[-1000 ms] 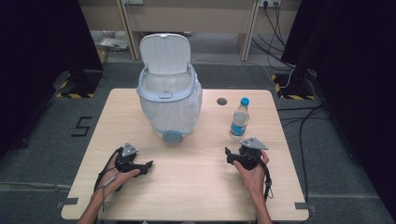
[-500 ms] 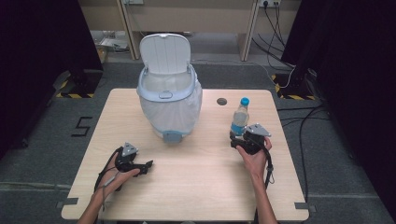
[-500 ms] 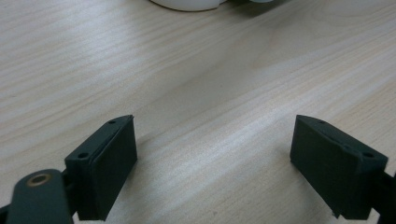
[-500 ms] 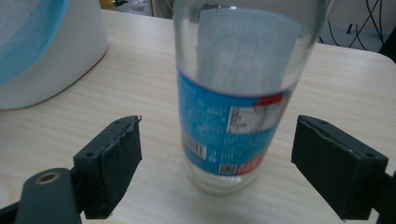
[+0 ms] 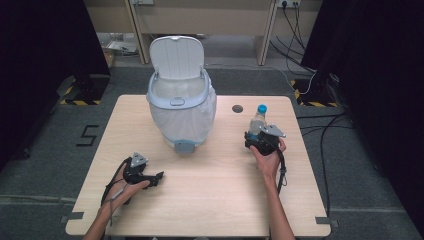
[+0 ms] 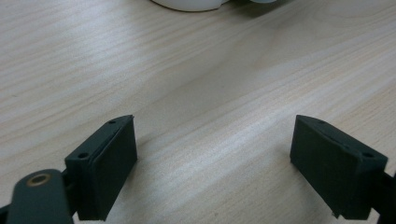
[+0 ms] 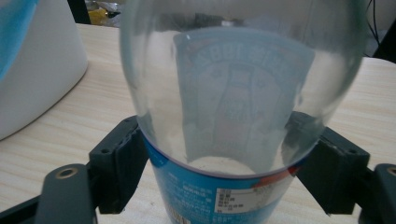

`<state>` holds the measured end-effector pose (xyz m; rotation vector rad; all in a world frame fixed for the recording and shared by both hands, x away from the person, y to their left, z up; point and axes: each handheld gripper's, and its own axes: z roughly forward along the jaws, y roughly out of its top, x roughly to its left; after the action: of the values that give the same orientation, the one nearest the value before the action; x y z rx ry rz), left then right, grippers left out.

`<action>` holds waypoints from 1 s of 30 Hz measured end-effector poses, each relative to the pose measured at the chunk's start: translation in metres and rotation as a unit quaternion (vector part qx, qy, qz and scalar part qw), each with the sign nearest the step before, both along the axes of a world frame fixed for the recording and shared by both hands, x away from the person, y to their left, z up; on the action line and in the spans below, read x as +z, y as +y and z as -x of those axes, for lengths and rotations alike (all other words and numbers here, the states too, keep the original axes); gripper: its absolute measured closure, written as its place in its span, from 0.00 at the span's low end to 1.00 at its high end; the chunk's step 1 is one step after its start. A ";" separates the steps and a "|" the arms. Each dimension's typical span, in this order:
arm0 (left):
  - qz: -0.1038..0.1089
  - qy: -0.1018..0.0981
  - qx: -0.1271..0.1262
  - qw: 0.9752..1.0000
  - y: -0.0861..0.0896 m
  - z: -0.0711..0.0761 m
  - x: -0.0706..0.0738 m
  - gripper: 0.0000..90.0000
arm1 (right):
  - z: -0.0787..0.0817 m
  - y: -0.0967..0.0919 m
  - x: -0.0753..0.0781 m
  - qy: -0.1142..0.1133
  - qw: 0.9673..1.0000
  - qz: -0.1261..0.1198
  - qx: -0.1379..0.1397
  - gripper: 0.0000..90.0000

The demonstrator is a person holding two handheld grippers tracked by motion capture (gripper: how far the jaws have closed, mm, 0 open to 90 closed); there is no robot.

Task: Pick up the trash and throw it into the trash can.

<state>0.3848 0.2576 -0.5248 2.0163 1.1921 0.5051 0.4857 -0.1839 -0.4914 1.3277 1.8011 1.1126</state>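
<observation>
The right gripper (image 7: 219, 172) straddles the clear bottle (image 7: 233, 93) at mid-frame, jaws flanking its labelled body, not visibly clamped; it looks empty, light, slick, and crushable.

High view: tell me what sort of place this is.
Probably a lab or workshop set up for recording. A bare wooden table stands between dark curtains, yellow-and-black hazard tape marks the floor, and cables run to wall sockets.

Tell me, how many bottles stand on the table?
1. The bottle stands at the table's right side, between the jaws of the right gripper. Another might be hidden inside the bin.
</observation>
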 end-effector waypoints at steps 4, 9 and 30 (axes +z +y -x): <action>0.000 0.001 0.001 1.000 0.000 0.000 0.000 0.15 | -0.002 -0.001 -0.005 -0.010 1.000 0.002 0.004 0.30; 0.000 0.001 0.002 1.000 0.000 -0.001 0.000 0.15 | 0.001 0.001 -0.003 -0.016 1.000 0.009 0.011 0.31; 0.000 0.000 0.004 1.000 0.000 -0.001 0.000 0.15 | 0.009 0.049 0.131 -0.064 0.995 -0.003 0.077 0.31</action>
<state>0.3856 0.2577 -0.5248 2.0124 1.2010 0.5101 0.4770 -0.1347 -0.3603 1.1088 1.8298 1.2556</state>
